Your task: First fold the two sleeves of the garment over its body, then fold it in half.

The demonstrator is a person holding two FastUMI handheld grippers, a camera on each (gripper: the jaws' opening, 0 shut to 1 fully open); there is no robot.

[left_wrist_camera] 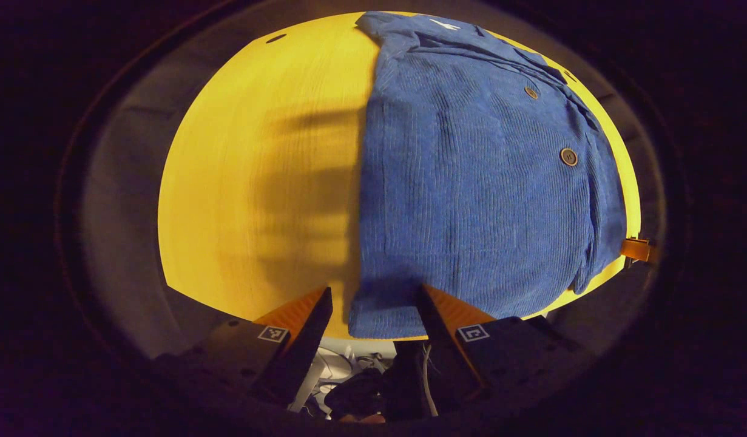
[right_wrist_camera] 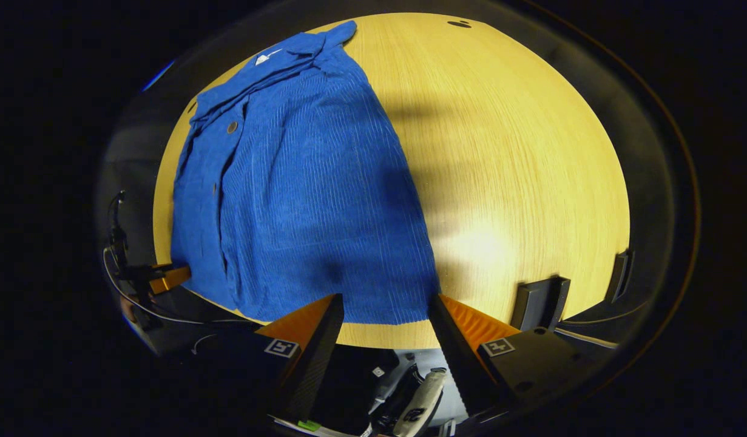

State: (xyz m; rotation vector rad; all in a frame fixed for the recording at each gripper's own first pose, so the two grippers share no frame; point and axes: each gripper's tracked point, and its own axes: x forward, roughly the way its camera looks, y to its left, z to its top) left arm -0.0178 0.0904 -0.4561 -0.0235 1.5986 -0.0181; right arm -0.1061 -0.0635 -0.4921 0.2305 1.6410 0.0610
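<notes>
We see a blue ribbed garment (left_wrist_camera: 476,194) with a collar, a small white label at the neck and round dark buttons (left_wrist_camera: 568,156) down its front. It lies flat as a long, narrow shape, its side edges straight and no sleeve reaching out past the body; whether the sleeves sit folded on top we cannot tell for sure. The hem is the end nearest us and the collar the far end.

In the left gripper view, the left gripper (left_wrist_camera: 373,306) hangs just short of the hem with its fingers spread and nothing between them; the garment's near left corner lies straight ahead in the gap, and the rest stretches away ahead and to the right. At the far right edge of that view, beside the hem's other corner, a bit of the other gripper peeks in.

In the right gripper view, the right gripper (right_wrist_camera: 385,312) is likewise parted and empty, just before the hem's right corner, with the garment (right_wrist_camera: 300,200) running ahead and to the left. The left gripper (right_wrist_camera: 167,278) shows small beyond the hem's far corner.

The garment rests on a round, light wooden table (right_wrist_camera: 507,152), with bare wood beside each gripper's outer side. Dark floor surrounds it.
</notes>
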